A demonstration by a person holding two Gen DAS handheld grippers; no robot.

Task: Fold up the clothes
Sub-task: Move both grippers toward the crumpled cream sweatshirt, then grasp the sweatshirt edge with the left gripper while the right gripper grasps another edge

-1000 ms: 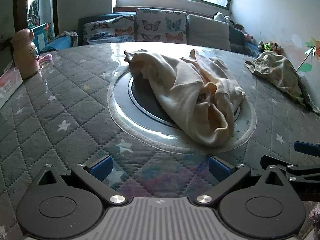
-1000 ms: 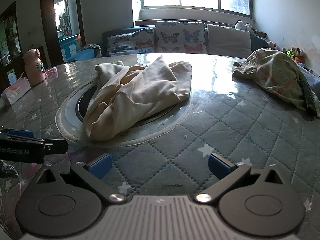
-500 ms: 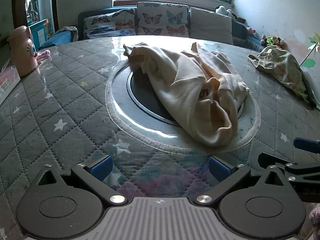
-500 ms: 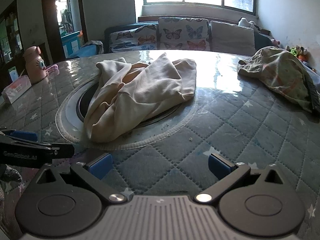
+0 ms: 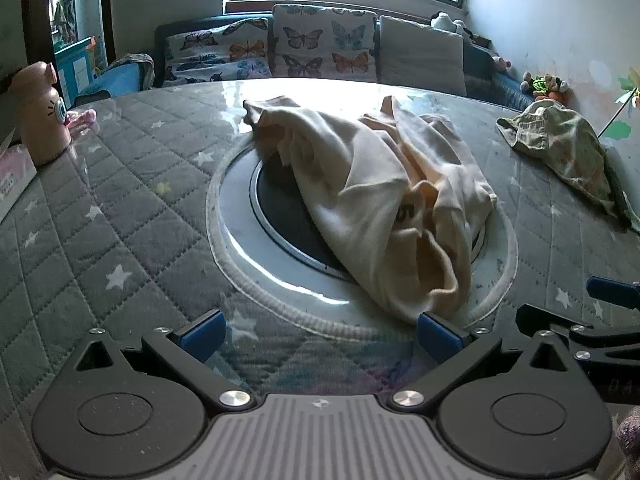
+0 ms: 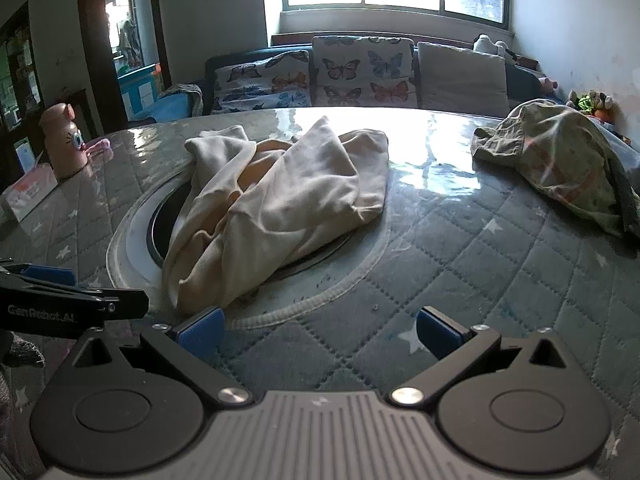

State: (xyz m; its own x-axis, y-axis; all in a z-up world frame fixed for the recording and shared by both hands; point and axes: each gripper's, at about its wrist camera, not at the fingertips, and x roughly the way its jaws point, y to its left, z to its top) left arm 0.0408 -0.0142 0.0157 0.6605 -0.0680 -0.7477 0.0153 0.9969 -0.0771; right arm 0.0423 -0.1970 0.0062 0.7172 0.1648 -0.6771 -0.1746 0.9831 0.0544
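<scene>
A crumpled cream cotton garment (image 5: 384, 204) lies heaped across the round grey inset at the middle of the quilted star-patterned grey table cover (image 5: 100, 216); a rumpled olive patterned garment (image 6: 560, 164) sits well apart at the far right edge. The left gripper (image 5: 320, 330) hovers with fingers spread wide and empty, its right fingertip just beside the cream hem; the right gripper (image 6: 320, 330) is likewise wide and empty.

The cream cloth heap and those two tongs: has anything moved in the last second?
Both open tongs, left and right, crept forward toward the crumpled cream cotton garment, which now looks nearer. Nothing was grasped. The garment and the green patterned garment lie as before.
</scene>
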